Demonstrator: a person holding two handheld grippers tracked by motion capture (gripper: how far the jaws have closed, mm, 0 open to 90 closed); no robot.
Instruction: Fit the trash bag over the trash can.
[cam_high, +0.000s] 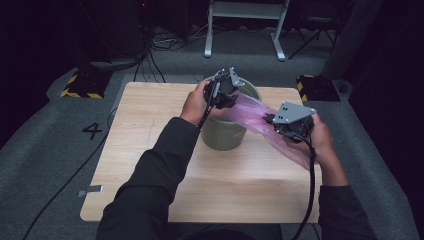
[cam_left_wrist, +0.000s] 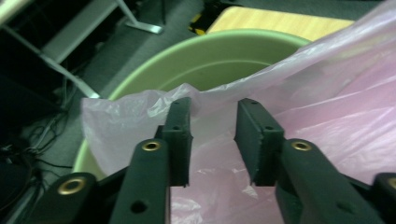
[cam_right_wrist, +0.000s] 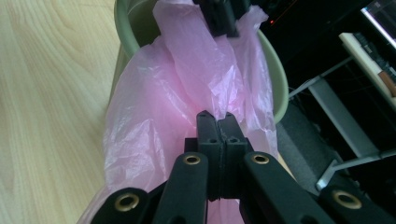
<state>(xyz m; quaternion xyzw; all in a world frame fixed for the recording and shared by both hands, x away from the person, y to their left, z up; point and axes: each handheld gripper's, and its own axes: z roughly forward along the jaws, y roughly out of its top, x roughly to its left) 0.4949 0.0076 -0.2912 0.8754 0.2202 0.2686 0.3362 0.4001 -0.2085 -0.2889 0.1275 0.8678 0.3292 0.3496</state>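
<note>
right tongs (cam_right_wrist: 217, 122) clenched on pink bag (cam_right_wrist: 154, 121), keeping it taut | left tongs (cam_left_wrist: 213, 140) released at bag edge, to spread it over green bin (cam_left_wrist: 205, 56) | bin on desk (cam_high: 150, 150)

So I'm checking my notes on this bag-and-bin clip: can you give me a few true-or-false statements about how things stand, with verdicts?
1. The right gripper has its jaws shut on the pink plastic bag. True.
2. The left gripper has its jaws pressed tight on the bag. False: a clear gap shows between them, with the bag's edge in that gap.
3. The green bin lies tipped over on the wooden table. False: it stands upright.
4. The bag stretches from the bin's rim to the right gripper. True.
5. The bag is blue. False: it is pink and see-through.
</note>
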